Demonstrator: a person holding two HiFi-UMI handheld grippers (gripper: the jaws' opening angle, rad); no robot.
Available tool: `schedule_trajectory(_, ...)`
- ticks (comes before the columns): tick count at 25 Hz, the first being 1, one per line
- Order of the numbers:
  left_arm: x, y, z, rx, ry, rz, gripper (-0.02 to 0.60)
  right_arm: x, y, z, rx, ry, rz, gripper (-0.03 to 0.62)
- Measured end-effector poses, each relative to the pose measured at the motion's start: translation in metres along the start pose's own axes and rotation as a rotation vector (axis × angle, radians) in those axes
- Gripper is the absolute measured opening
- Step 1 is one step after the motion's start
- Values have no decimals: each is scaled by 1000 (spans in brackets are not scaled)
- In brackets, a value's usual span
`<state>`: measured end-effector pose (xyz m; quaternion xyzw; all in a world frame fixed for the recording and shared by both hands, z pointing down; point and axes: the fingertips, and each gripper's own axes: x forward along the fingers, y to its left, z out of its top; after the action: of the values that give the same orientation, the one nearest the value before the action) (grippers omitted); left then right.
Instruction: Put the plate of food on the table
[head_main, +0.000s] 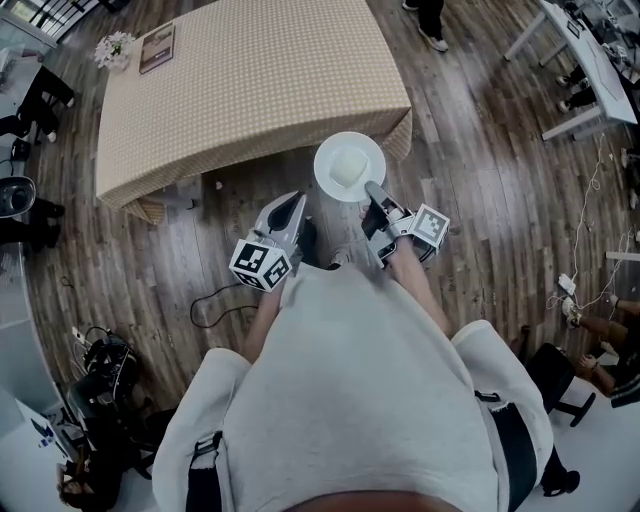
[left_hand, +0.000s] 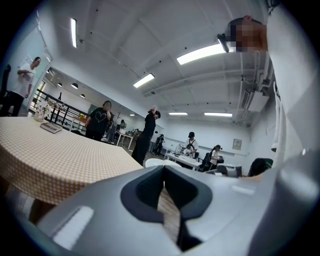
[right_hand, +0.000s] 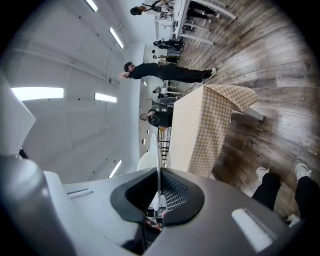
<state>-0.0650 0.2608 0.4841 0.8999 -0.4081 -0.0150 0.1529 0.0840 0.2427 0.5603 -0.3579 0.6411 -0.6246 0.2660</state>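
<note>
Two grippers are out in front of the person in the pale sweater, and only one is doing any work. The right gripper (head_main: 372, 192) (right_hand: 159, 199) has its jaws pinched tight on the near rim of a white plate (head_main: 349, 167) (right_hand: 148, 161). In its own view the plate shows edge-on, a thin white line running up between the dark pads. A pale mound of food (head_main: 347, 171) sits in the middle of the plate.

The plate is held out level over the wooden floor (head_main: 480, 180), just short of the near edge of the table (head_main: 250, 80) (left_hand: 50, 155) (right_hand: 195, 135) and close to its right-hand corner. It is not resting on the checked cloth.

The left gripper (head_main: 292, 207) (left_hand: 167, 200) hangs lower and to the left of the plate, its jaws closed on nothing (only floorboards show through the sliver between them).

At the far left corner of the table there is a small bunch of flowers (head_main: 115, 48) with a dark booklet (head_main: 157, 48) just beside it. Several people (left_hand: 147, 135) stand or sit beyond the table.
</note>
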Motion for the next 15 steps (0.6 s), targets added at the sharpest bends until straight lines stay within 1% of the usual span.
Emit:
schedule_trajectory(4, 12, 6, -4, -11, -8, 5, 8, 7, -5, 9, 6, 7, 0, 12)
schedule_trajectory(7, 29, 6, -5, -19, -17, -6, 8, 11, -8, 21, -1, 10, -5, 12)
schedule_trajectory(15, 61, 39, 2, -29, -31, -12, 8, 50, -11, 44, -11, 12, -9, 14)
